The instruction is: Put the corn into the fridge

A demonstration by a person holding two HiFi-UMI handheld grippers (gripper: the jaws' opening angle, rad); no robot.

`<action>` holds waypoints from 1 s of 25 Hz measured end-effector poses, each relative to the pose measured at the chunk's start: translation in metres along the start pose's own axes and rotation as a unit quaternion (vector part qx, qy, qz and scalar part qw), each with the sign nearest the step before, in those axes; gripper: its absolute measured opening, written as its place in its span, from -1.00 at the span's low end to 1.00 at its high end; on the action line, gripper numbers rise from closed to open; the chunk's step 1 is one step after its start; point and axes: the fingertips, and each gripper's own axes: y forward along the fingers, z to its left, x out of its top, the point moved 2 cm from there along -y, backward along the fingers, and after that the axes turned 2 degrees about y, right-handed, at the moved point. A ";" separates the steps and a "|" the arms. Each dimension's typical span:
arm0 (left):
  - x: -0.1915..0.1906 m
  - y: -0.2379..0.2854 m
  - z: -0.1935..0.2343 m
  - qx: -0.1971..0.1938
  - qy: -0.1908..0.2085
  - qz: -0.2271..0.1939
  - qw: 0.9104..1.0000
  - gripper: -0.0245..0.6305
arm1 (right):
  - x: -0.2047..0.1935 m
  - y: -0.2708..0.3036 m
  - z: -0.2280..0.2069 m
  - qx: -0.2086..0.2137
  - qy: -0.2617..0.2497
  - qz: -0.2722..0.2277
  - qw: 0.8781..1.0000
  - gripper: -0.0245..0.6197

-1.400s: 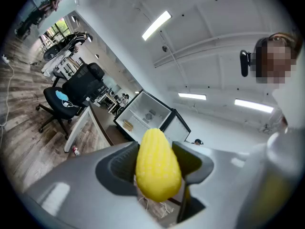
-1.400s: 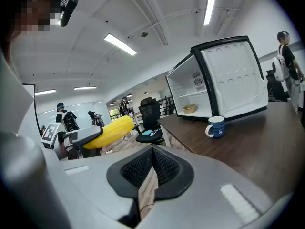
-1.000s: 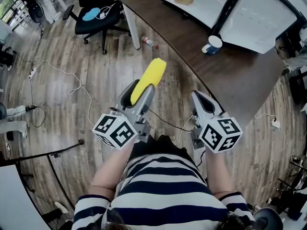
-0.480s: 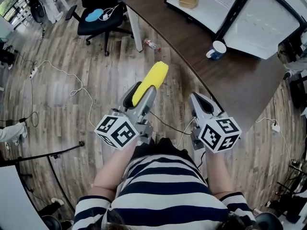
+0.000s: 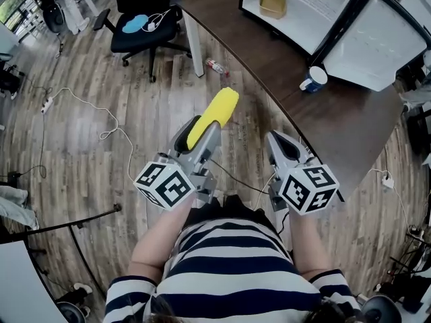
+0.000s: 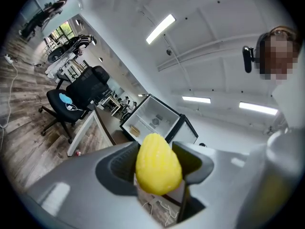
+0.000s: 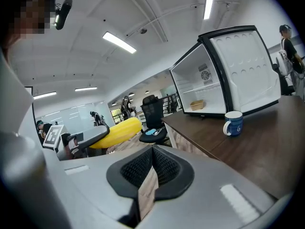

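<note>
- Two grippers in head view: the left gripper (image 5: 199, 134) clamps the yellow corn (image 5: 217, 106) above the wood floor (image 5: 135, 79), short of the desk (image 5: 323, 113) bearing the open fridge (image 5: 316, 19).
- Left gripper view: both jaws press the corn's sides.
- Right gripper view: the right gripper (image 7: 152, 157) has its jaws closed together, empty.

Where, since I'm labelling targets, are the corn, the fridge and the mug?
corn (image 5: 214, 115), head view, middle of the cob
fridge (image 5: 316, 19), head view, bare inner wall
mug (image 5: 316, 78), head view, white rim

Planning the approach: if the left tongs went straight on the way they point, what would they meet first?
Likely the open fridge on the table: it sits right behind the corn held in the left tongs. Depth is unclear.
</note>
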 end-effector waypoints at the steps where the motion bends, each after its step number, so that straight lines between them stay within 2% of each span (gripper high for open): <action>1: 0.002 0.000 0.003 -0.001 0.002 0.001 1.000 -0.93 | 0.000 0.003 0.002 -0.002 -0.001 0.000 1.000 -0.95; 11: 0.017 0.016 0.030 0.009 0.014 0.000 1.000 -0.93 | 0.009 0.032 -0.001 -0.013 -0.005 0.004 1.000 -0.95; 19: 0.023 0.059 0.047 0.010 0.016 -0.013 1.000 -0.93 | 0.029 0.069 -0.031 -0.012 -0.028 0.008 1.000 -0.95; 25: 0.031 0.113 0.052 0.008 0.026 -0.013 1.000 -0.93 | 0.055 0.096 -0.064 -0.008 -0.040 0.005 0.999 -0.95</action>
